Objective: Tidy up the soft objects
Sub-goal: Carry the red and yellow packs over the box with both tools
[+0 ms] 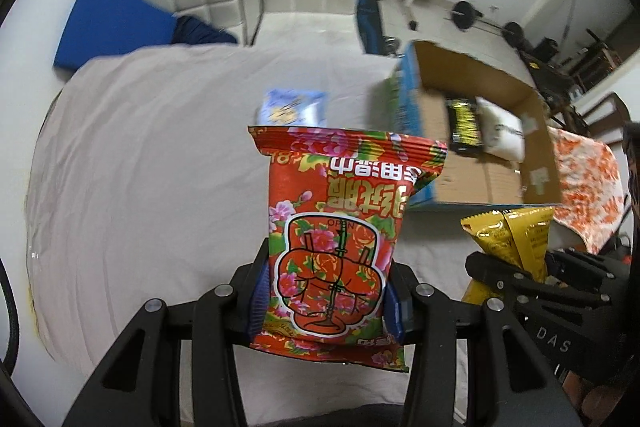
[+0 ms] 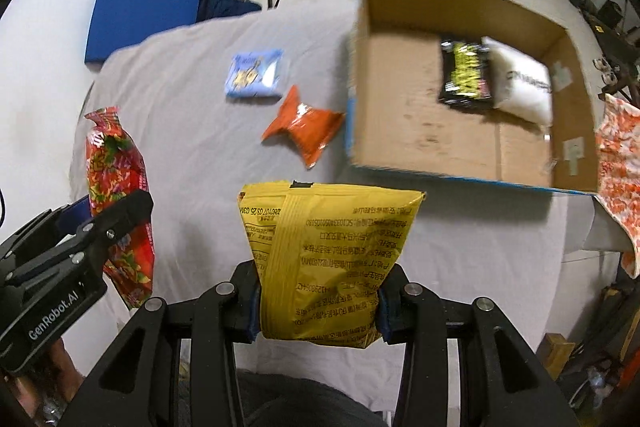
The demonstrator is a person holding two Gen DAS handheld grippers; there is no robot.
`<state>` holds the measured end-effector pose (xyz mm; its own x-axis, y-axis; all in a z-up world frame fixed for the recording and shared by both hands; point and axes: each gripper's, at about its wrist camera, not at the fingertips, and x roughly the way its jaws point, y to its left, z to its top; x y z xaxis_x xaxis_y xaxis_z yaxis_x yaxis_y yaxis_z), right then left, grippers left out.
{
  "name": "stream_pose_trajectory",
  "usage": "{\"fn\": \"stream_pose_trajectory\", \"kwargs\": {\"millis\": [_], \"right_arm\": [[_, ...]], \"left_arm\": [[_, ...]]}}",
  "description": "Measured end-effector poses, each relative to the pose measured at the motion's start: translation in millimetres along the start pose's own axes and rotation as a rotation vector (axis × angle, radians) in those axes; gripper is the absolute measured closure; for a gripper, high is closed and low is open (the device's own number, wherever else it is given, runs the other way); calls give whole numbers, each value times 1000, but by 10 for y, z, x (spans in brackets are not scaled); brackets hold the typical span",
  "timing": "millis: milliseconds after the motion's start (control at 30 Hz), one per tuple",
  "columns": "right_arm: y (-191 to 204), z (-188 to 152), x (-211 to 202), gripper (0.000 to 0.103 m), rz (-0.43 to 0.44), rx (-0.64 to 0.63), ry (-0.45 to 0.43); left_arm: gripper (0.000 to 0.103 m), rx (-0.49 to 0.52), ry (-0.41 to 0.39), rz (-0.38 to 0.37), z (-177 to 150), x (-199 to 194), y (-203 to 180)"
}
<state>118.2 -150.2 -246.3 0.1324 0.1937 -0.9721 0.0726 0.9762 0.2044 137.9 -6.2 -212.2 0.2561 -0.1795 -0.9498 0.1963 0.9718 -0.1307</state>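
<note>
Soft snack packets are mid-transfer over a cloth-covered table [image 2: 192, 155], one in each handheld gripper. At 9 o'clock in the right wrist view, the left gripper [image 1: 326, 301] is clamped on the red floral packet [image 1: 340, 227], its blue pads pressing both sides of the bag's lower half. At 6 o'clock in the same view, the right gripper [image 2: 318, 301] is closed on the yellow packet [image 2: 328, 259], held upright and clear of the cloth. Ahead, at 11 o'clock, a light blue packet [image 2: 256, 73] and an orange packet [image 2: 306, 129] lie loose on the cloth, the orange one near the cardboard box [image 2: 400, 119]. The box sits at 1 o'clock with a black packet [image 2: 464, 77] and a white pillow-like bag [image 2: 524, 87] side by side inside, apparently touching, though blur softens the edge between them.

The step in hand looks like the carry to the box; next, each packet needs lifting over the near wall before release.

Only the right wrist view shows the orange packet; the left hides it behind the red bag.
</note>
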Motion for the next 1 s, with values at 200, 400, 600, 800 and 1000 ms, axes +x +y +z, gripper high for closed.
{"fn": "stream_pose_trajectory", "kwargs": {"millis": [200,400,600,800,1000], "right_arm": [[-446,12,-420,59,-2,37,-69],[-919,140,-751,59,2,82,-126],[-1487,433,-781,59,-44,115,-136],[-2121,781,-373,59,-71,142,-66],[-2612,978,275,59,-87,171,57]], "left_arm": [[60,71,-29,-47,149,-139,-517],[60,128,-38,-100,411,-138,-1023],[60,129,-16,-132,845,99,-1327],[60,102,78,-109,1319,711,-1499],[60,76,208,-78,1615,1437,-1616]]}}
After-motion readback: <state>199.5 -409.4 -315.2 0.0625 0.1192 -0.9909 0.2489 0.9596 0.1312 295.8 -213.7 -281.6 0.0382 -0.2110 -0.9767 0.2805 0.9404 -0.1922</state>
